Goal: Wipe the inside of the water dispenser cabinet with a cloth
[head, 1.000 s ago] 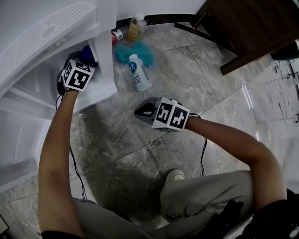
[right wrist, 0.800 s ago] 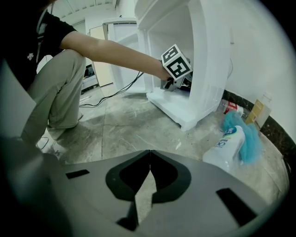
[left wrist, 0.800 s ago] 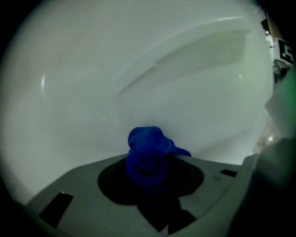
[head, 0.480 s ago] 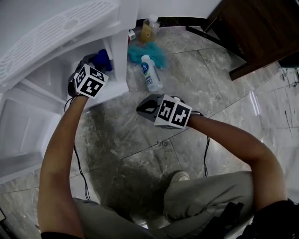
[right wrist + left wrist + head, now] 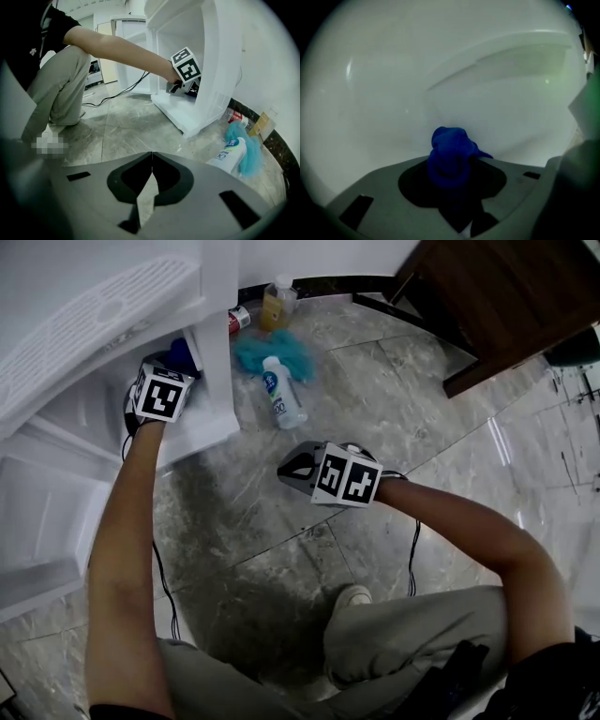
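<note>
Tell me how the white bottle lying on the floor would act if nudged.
The white bottle lies on its side on the smooth floor, so it would probably roll. It looks plastic, likely light and tough. The teal cloth at its cap end might check it.

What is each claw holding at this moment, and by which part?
Left claw: the blue cloth, pinched at a bunched part, with a wad sticking out past the tips. Right claw: shut, nothing held.
</note>
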A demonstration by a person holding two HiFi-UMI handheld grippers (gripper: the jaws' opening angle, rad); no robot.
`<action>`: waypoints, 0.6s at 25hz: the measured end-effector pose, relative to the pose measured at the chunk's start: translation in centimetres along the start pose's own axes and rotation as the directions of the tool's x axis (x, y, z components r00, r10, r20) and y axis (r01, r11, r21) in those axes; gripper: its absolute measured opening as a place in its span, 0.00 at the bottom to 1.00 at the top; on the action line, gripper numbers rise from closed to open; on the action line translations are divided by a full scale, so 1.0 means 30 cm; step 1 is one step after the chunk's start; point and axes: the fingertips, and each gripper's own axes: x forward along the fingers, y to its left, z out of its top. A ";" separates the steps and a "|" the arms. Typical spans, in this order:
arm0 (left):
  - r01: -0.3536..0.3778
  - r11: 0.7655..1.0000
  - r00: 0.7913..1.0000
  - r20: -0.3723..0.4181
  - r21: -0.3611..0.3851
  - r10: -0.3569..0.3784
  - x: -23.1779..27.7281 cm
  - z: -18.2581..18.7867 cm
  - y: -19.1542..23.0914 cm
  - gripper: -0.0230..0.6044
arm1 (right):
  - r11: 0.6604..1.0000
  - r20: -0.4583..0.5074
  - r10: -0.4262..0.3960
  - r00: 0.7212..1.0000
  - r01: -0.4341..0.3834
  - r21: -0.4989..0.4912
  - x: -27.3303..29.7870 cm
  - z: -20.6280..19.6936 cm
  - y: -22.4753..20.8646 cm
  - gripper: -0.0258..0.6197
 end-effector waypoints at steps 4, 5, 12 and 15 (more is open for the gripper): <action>0.051 0.994 0.999 0.024 -0.094 -0.049 -0.074 0.025 -0.022 0.27 | 0.998 -0.005 -0.009 1.000 0.009 -0.056 0.015 0.055 -0.022 0.04; 0.065 0.993 0.996 0.063 -0.103 -0.059 -0.099 0.050 -0.024 0.27 | 0.997 -0.003 -0.010 1.000 0.010 -0.072 0.019 0.077 -0.026 0.04; 0.102 0.977 0.885 0.465 -0.187 -0.003 -0.389 0.313 0.064 0.27 | 0.979 -0.019 0.001 1.000 -0.005 -0.205 0.098 0.205 0.007 0.04; 0.126 0.961 0.806 0.591 -0.245 0.046 -0.510 0.408 0.061 0.27 | 0.958 -0.044 0.009 0.999 -0.021 -0.285 0.154 0.252 0.031 0.04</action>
